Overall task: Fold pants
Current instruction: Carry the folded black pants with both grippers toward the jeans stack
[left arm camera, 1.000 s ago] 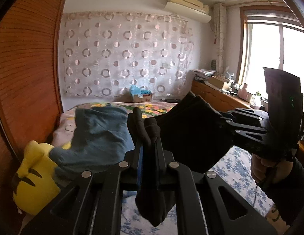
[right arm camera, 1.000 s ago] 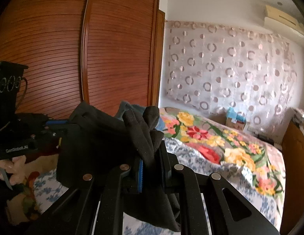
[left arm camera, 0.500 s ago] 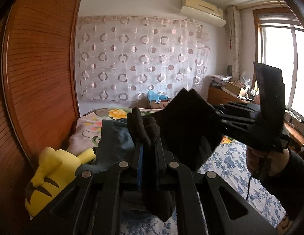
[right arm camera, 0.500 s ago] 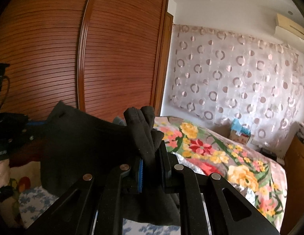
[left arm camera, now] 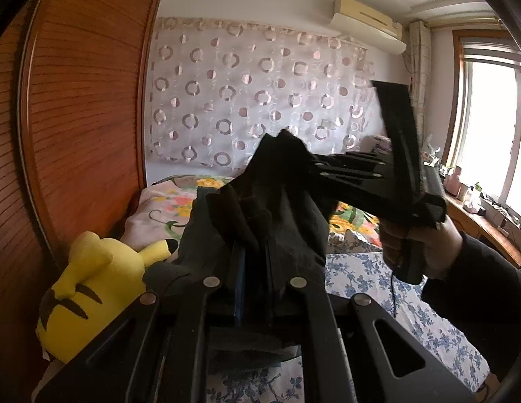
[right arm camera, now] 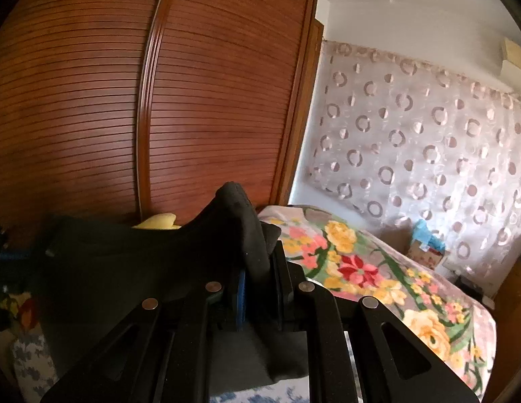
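A bed with a blue-flowered sheet and a bright floral quilt fills the room, with a brown slatted wardrobe on its left and a curtain of ring patterns on the far wall. The black pants are up in the air over the near part of the bed, bunched and stretched between the two grippers. The left gripper has its fingers pressed nearly together, pinching a thick wad of the black cloth that sticks up above them. The right gripper is the same: fingers almost closed on a fold of the pants, the cloth rising in a hump over its tips and spreading away to the left. From the left side, the right gripper shows at the right, held in a hand with a dark sleeve. A yellow plush lies near the wardrobe at the left edge of the bed.
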A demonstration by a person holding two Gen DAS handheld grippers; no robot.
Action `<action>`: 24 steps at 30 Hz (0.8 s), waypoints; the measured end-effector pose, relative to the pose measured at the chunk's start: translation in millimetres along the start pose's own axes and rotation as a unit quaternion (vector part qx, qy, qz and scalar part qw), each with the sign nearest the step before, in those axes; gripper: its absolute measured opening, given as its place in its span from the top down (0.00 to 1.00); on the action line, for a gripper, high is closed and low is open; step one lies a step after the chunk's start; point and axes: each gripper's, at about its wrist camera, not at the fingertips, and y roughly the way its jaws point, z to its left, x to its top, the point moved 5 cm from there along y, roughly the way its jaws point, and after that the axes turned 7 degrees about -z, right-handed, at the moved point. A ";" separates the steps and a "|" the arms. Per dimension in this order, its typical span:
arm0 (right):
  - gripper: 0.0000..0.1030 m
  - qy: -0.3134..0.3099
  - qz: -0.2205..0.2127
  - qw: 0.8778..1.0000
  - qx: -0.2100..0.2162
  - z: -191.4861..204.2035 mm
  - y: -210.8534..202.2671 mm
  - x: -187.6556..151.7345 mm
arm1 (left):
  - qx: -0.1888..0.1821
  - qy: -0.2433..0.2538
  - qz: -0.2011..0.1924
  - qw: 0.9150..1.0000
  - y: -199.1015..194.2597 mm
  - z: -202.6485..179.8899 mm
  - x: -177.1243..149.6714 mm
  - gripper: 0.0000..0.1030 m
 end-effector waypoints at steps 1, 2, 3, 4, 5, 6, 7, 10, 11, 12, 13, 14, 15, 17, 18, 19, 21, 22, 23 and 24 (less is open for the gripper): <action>0.87 0.002 0.000 1.000 0.004 1.0 3.4 -0.1 | 0.001 0.000 0.001 1.000 0.2 -0.3 0.7 0.89; 0.87 0.002 0.001 1.000 0.006 0.0 7.8 1.9 | 0.003 0.003 0.001 1.000 -0.7 1.2 0.0 0.89; 0.87 0.003 0.001 1.000 0.008 -2.2 13.2 4.4 | 0.005 0.003 0.002 1.000 -0.9 2.3 -0.3 0.89; 0.87 0.006 0.001 1.000 0.011 -2.2 16.6 4.8 | 0.005 0.002 0.001 1.000 -1.7 2.8 -0.6 0.89; 0.87 0.008 0.001 1.000 0.013 -3.9 19.5 5.7 | 0.005 0.000 0.001 1.000 -2.9 4.4 -1.2 0.89; 0.87 0.010 0.001 1.000 0.015 -4.6 22.2 6.3 | 0.005 -0.001 0.000 1.000 -3.3 5.4 -1.7 0.89; 0.87 0.010 0.002 1.000 0.016 -5.3 25.4 7.1 | 0.005 -0.001 0.000 1.000 -3.0 6.9 -2.3 0.89; 0.87 0.010 0.008 1.000 0.018 -5.9 35.0 6.5 | 0.011 -0.003 0.004 1.000 0.5 11.4 -5.9 0.89; 0.87 0.010 0.010 1.000 0.019 -5.0 36.7 5.2 | 0.013 -0.006 0.006 1.000 1.0 14.0 -8.0 0.89; 0.87 0.010 0.012 1.000 0.019 -4.6 39.0 4.8 | 0.016 -0.008 0.009 1.000 2.5 16.2 -9.6 0.89; 0.87 0.011 0.012 1.000 0.019 -4.5 39.7 4.2 | 0.017 -0.009 0.011 1.000 3.1 17.7 -10.9 0.89; 0.87 0.009 0.016 1.000 0.018 -3.3 40.7 2.7 | 0.017 -0.011 0.011 1.000 3.3 19.5 -12.1 0.89; 0.87 0.007 0.019 1.000 0.018 -3.0 42.8 2.2 | 0.017 -0.012 0.011 1.000 3.2 20.5 -12.4 0.89; 0.87 0.007 0.025 0.999 0.020 -2.7 45.0 2.1 | 0.019 -0.014 0.015 1.000 4.3 23.5 -15.1 0.89; 0.87 0.009 0.028 0.999 0.023 -2.6 46.2 1.9 | 0.020 -0.015 0.017 1.000 5.3 24.6 -16.7 0.89; 0.87 0.010 0.033 0.999 0.025 -2.9 47.3 1.7 | 0.021 -0.016 0.019 0.999 5.8 25.6 -17.9 0.89; 0.87 0.020 0.042 0.999 0.029 -5.9 48.2 0.8 | 0.020 -0.018 0.025 0.999 7.4 26.9 -21.5 0.89; 0.87 0.030 0.048 0.998 0.030 -8.2 48.5 0.6 | 0.020 -0.018 0.026 0.999 7.6 26.6 -22.5 0.89; 0.84 0.048 0.052 0.997 0.035 -13.6 48.6 2.0 | 0.019 -0.018 0.027 0.999 7.3 26.5 -22.9 0.89; 0.83 0.063 0.052 0.996 0.039 -17.2 46.3 2.7 | 0.019 -0.017 0.027 0.999 7.4 26.4 -22.4 0.89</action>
